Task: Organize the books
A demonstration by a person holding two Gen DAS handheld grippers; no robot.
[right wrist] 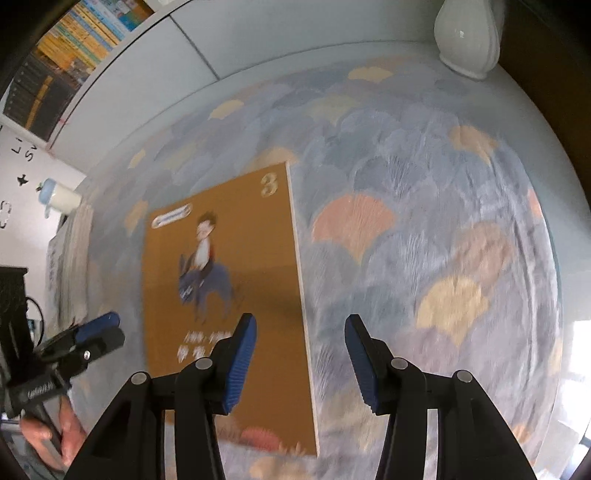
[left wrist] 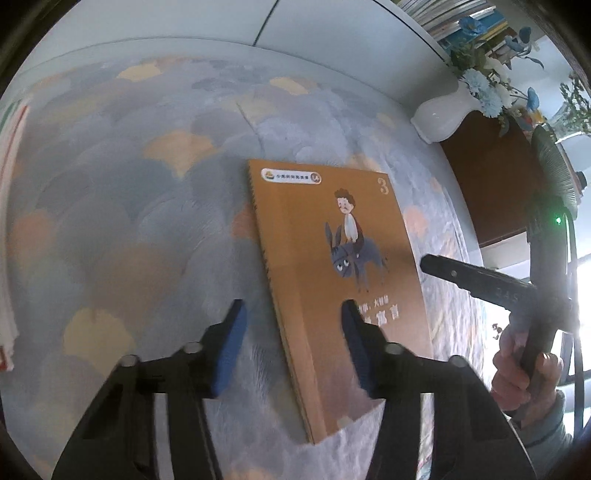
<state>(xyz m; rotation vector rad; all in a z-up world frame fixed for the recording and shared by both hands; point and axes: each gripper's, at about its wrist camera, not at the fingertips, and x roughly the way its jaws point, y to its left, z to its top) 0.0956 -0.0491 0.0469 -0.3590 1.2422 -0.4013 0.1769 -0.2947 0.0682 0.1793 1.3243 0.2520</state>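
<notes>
Lying flat on the patterned tabletop (left wrist: 129, 221), the orange book (left wrist: 332, 277) has the left hand-held gripper (left wrist: 293, 332) and right hand-held gripper (right wrist: 301, 350) above its side edges, jaws parted, holding nothing.

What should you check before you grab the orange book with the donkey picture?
1. The flat orange book with the donkey rider on its cover lies alone on the leaf-patterned tablecloth: ok.
2. Left gripper straddles the book's spine edge, blue pads not pressing it: ok.
3. Right gripper straddles the book's opposite long edge, nothing gripped: ok.
4. Grippers apart from each other, one at each side: ok.
5. White ceramic vase stands at the table's far end, away from the book: ok.
6. How close the fingertips are to the cover, in height: cannot tell.
</notes>
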